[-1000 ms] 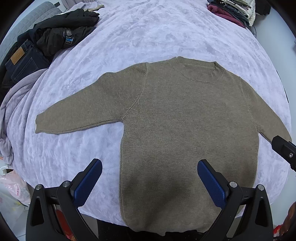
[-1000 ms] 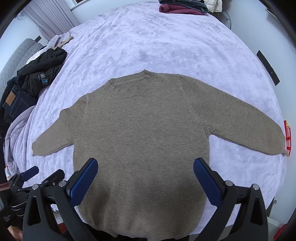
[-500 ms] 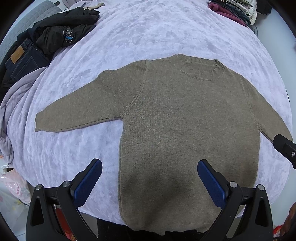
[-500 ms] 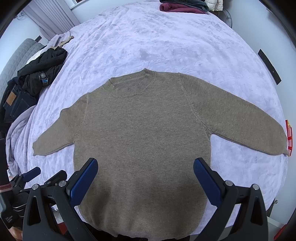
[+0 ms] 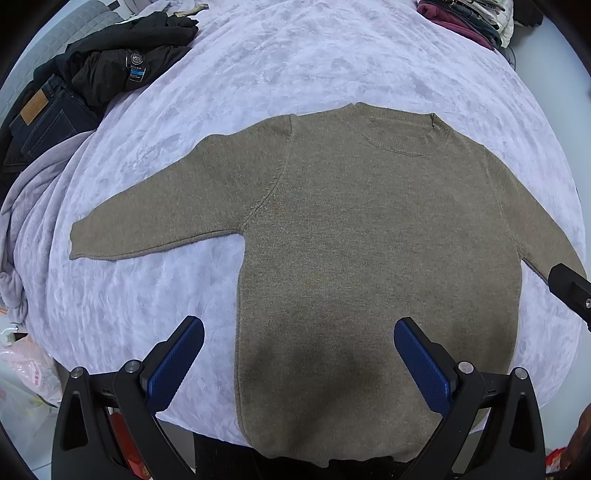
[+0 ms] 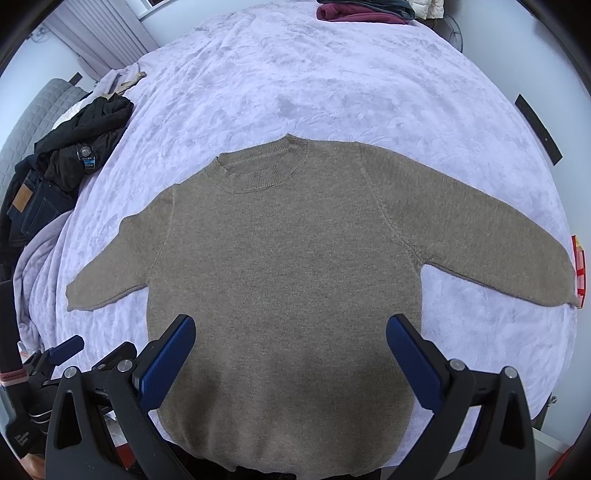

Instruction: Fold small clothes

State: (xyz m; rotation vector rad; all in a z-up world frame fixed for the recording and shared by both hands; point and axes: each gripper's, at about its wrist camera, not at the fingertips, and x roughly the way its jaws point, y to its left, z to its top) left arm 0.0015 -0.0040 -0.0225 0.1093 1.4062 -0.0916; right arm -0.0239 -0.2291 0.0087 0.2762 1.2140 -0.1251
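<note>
A small taupe knit sweater (image 5: 362, 258) lies flat, front up, on a lavender bedspread (image 5: 295, 59), sleeves spread out to both sides and collar at the far end. It also shows in the right wrist view (image 6: 288, 266). My left gripper (image 5: 299, 354) is open and empty, held above the sweater's lower left part near the hem. My right gripper (image 6: 291, 350) is open and empty, held above the sweater's lower middle. The left gripper (image 6: 66, 349) shows at the lower left of the right wrist view. The hem hangs at the bed's near edge.
A heap of black clothing (image 5: 122, 62) and dark jeans (image 5: 40, 114) lies at the far left of the bed. Folded clothes (image 5: 465, 14) are stacked at the far right corner. A plastic bag (image 5: 26, 376) sits on the floor at left.
Both grippers have drifted slightly; the sweater appears a little lower and nearer in both views. The sweater itself has not moved, and both grippers stay open.
</note>
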